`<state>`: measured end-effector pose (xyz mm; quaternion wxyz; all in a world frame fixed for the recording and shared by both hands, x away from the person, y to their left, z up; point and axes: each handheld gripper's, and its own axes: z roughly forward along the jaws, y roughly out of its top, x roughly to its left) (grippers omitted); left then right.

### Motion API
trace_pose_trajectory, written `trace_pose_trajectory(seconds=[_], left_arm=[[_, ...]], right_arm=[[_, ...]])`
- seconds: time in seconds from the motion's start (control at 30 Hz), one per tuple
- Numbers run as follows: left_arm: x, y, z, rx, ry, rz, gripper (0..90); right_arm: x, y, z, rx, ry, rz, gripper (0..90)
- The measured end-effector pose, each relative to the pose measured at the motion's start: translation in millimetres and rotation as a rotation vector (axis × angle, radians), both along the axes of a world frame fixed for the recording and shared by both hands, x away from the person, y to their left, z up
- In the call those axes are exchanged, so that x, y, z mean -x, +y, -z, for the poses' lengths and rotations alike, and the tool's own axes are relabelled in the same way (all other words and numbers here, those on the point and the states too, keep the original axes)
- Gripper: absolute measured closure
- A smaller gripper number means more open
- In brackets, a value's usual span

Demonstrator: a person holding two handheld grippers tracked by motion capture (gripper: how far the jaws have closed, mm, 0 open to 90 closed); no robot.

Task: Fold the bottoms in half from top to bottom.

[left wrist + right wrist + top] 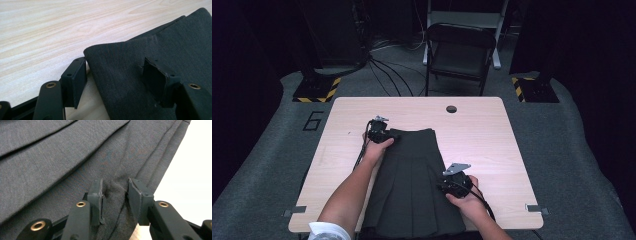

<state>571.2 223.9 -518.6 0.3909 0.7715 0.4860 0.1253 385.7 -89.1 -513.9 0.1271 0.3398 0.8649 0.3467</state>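
Two grippers work on a dark pleated skirt (412, 180) that lies flat on the wooden table (492, 145), its hem at the near edge and its waistband toward the far side. The left gripper (388, 134) sits at the far left corner of the skirt. Its jaws are wide apart, one on the bare wood and one over the cloth, and they do not squeeze it. The right gripper (447, 186) is at the skirt's right edge, nearer the person. Its jaws are pinched on a bunched fold of the cloth.
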Motion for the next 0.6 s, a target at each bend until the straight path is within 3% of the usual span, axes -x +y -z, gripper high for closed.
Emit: trace_pose_trajectory(seconds=[0.2,0.3,0.4,0.6], left_arm=[[0.7,0.9,-4.0,0.035,0.011,-0.004,41.2],[0.6,0.0,-12.6,0.027,-0.005,0.016,45.1],[0.9,-0.3,-20.0,0.045,0.008,0.028,51.2],[2.3,-1.9,-28.7,0.044,0.007,0.051,69.1]], right_arm=[[0.4,-0.4,0.1,-0.008,0.003,0.004,64.5],[0.4,-0.6,0.0,-0.006,0.004,0.002,64.5],[0.4,-0.4,0.1,-0.008,0.004,0.003,64.5],[0.0,-0.9,-0.1,-0.005,0.007,-0.001,64.5]])
